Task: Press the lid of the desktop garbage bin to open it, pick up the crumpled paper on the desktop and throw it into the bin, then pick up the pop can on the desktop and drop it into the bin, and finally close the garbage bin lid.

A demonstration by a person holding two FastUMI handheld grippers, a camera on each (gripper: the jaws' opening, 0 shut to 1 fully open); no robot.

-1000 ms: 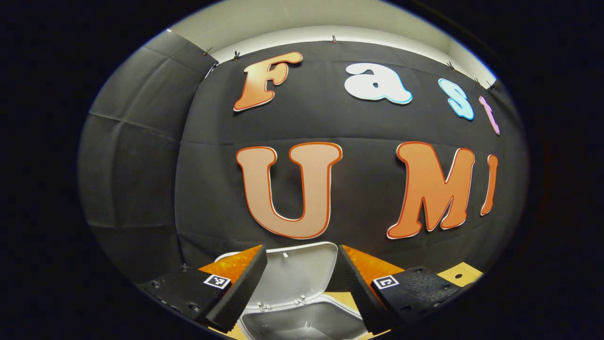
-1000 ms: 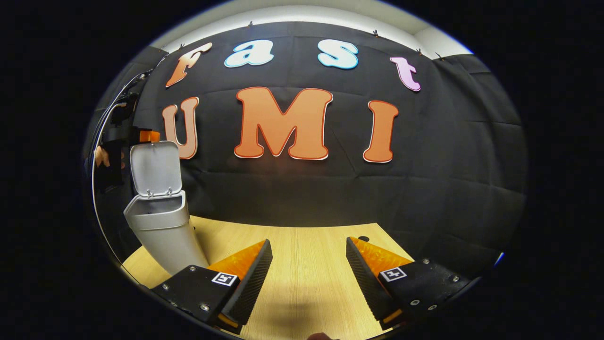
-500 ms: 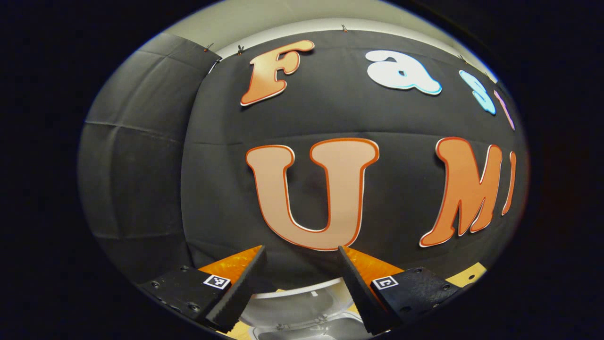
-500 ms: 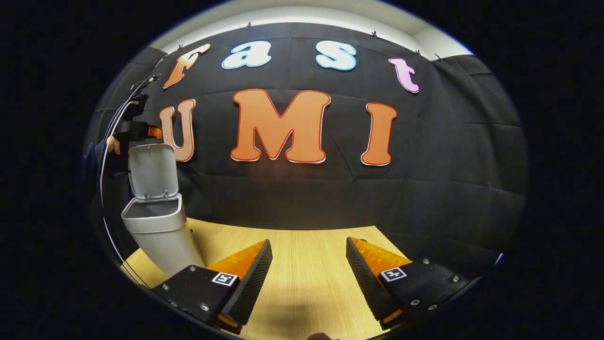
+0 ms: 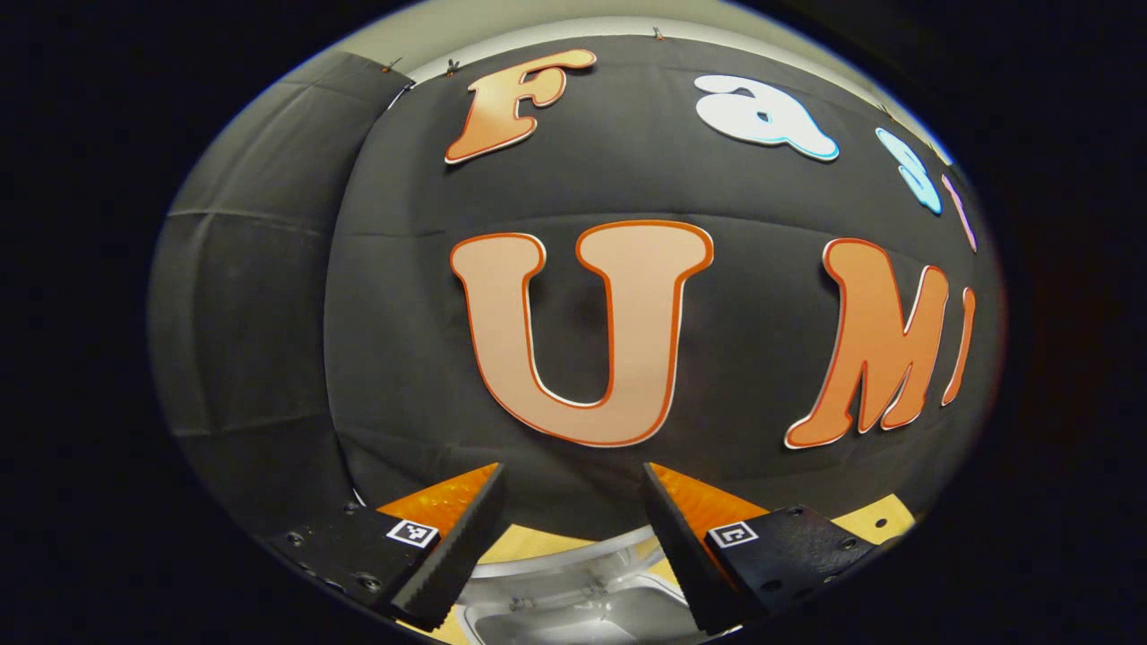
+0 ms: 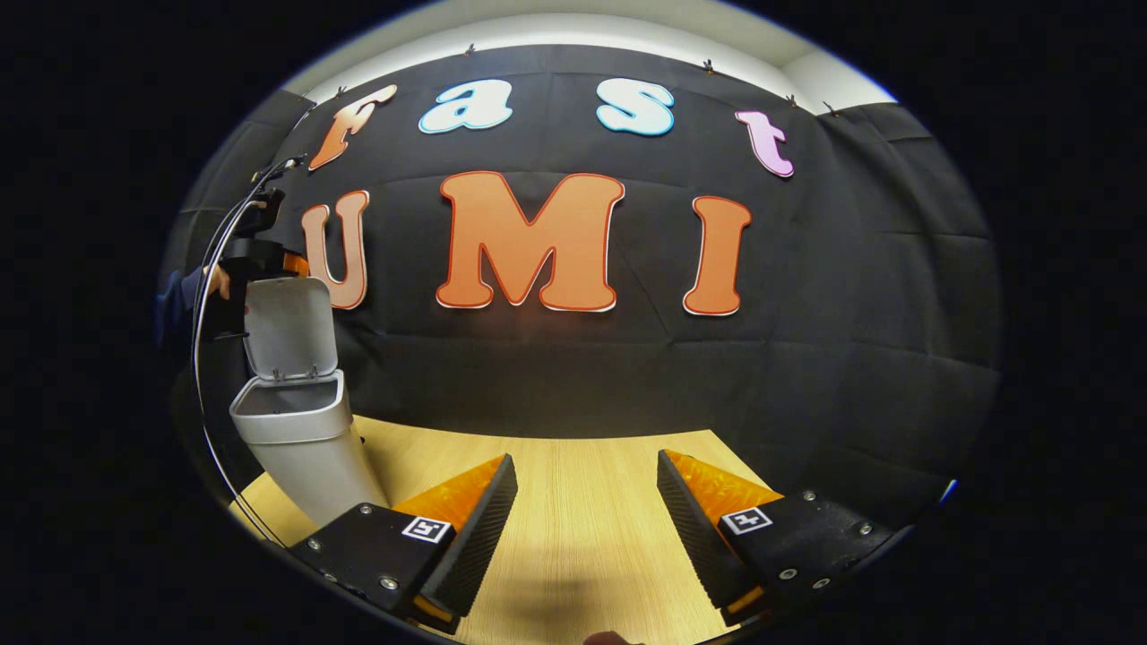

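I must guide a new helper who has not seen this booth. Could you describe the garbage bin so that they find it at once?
Start from the light wooden table before the black cloth wall. The garbage bin stands at its far left edge. It is pale grey, with its lid raised upright.

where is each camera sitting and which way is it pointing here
Left gripper view: rides the left gripper, above the pale grey plastic bin, facing the black cloth wall; its own open fingers show.
Right gripper view: rides the right gripper, low over the light wooden table, facing the wall; its open fingers show, plus the left gripper and a hand behind the raised lid.
Shared: bin, lid, wall, table.
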